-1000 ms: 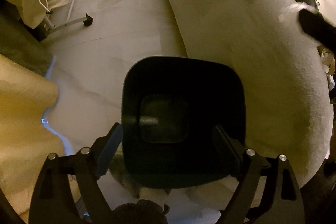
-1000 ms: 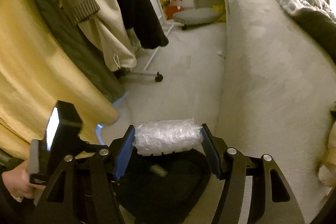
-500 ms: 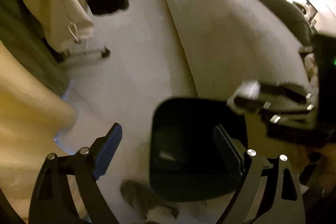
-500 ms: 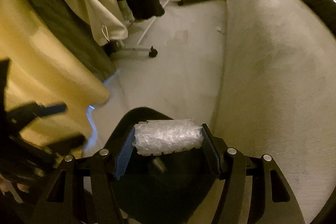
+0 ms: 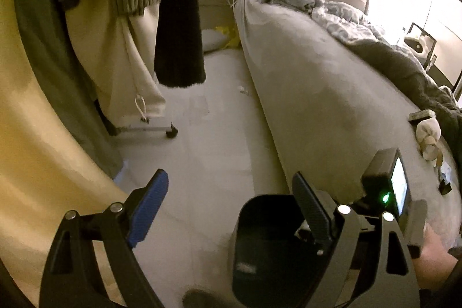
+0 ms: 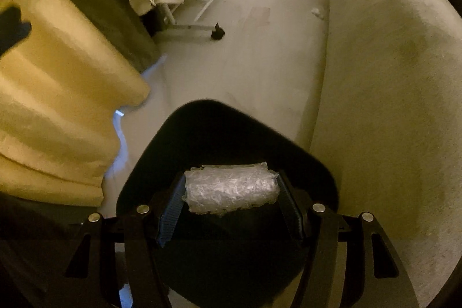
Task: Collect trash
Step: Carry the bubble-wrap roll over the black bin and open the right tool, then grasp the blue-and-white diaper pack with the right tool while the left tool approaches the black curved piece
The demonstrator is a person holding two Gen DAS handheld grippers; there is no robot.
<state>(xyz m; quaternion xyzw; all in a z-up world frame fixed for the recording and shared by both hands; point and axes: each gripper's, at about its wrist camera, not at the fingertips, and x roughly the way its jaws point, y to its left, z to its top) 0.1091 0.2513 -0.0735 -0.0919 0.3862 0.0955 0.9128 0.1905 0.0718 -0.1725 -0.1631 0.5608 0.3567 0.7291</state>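
My right gripper (image 6: 231,180) is shut on a roll of clear bubble wrap (image 6: 231,192) and hangs right over the mouth of the black bin (image 6: 202,108) on the pale floor. In the left wrist view the same bin (image 5: 260,247) stands at the lower right with a pale scrap lying inside. My left gripper (image 5: 228,178) is raised over the floor beside the bin; its jaws are closing a little with nothing between them. A small white scrap (image 5: 241,89) lies on the floor by the bed, and it shows in the right wrist view too (image 6: 316,13).
A grey bed (image 5: 332,106) runs along the right, with crumpled pale lumps (image 5: 428,132) near its corner. Hanging clothes and a wheeled rack foot (image 5: 171,132) stand on the left, beside a yellow curtain (image 6: 57,91). A person's hand (image 5: 433,247) is at lower right.
My left gripper rose and tilted up, so the bin slid from centre to lower right. My right gripper came down with the bubble wrap, from the bin's rim to over its mouth.
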